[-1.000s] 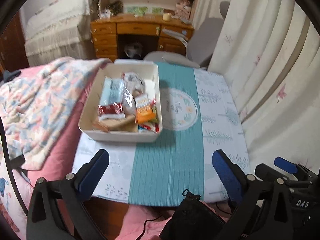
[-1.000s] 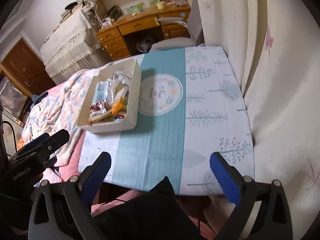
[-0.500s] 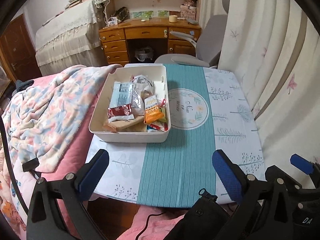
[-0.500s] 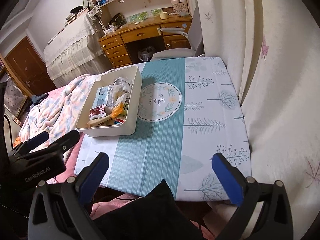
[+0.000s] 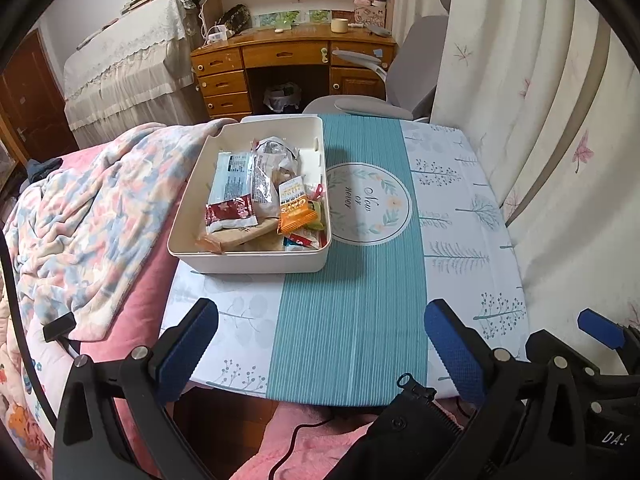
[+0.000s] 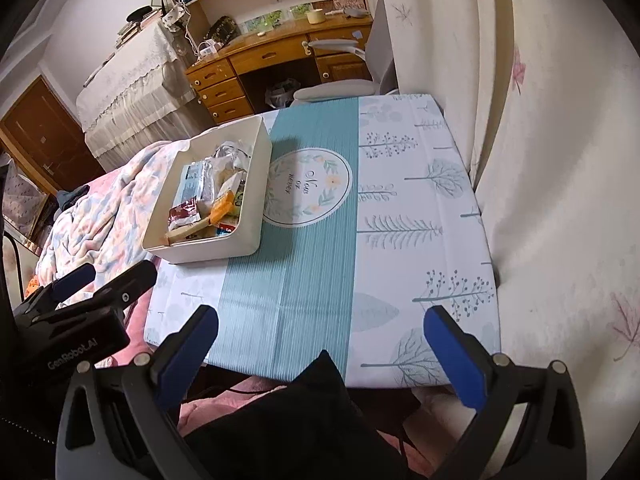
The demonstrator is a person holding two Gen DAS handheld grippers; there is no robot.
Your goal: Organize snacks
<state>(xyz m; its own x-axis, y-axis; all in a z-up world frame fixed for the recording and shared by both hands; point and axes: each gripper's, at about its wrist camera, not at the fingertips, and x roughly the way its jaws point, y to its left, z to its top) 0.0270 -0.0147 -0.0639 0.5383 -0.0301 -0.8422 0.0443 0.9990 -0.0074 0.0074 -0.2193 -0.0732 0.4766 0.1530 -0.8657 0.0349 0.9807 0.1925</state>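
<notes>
Both tongs hang at the near edge of the table (image 5: 460,216), and neither one holds anything. The left tongs (image 5: 320,344) are spread wide, blue pads well apart over the teal stripe of the tablecloth (image 5: 352,312). The right tongs (image 6: 320,344) are spread just as wide, hovering over the near right part of the cloth, with nothing between the pads.

The snacks sit in a cream bin (image 5: 256,258) on the far left side of the table, right at the edge beside the bed. Inside it is a jumble: an orange packet (image 5: 294,210) propped on end near the right wall, a dark red packet (image 5: 230,212) lying flat to its left, a pale blue wrapper (image 5: 230,172) behind that, a tan bar (image 5: 240,236) along the near wall, and crinkled clear wrappers (image 5: 272,152) toward the back. The bin stands just beside the round printed emblem (image 5: 368,204) in the middle of the cloth.

A flowered blanket (image 5: 88,208) is heaped on the bed to the left, touching the bin's far corner. Beyond the table stand a wooden desk (image 5: 288,56) and a grey chair (image 5: 416,68). A pale curtain (image 5: 540,100) runs along the right side.

From the right view, the left tongs' black body shows at the lower left, well short of the bin.
</notes>
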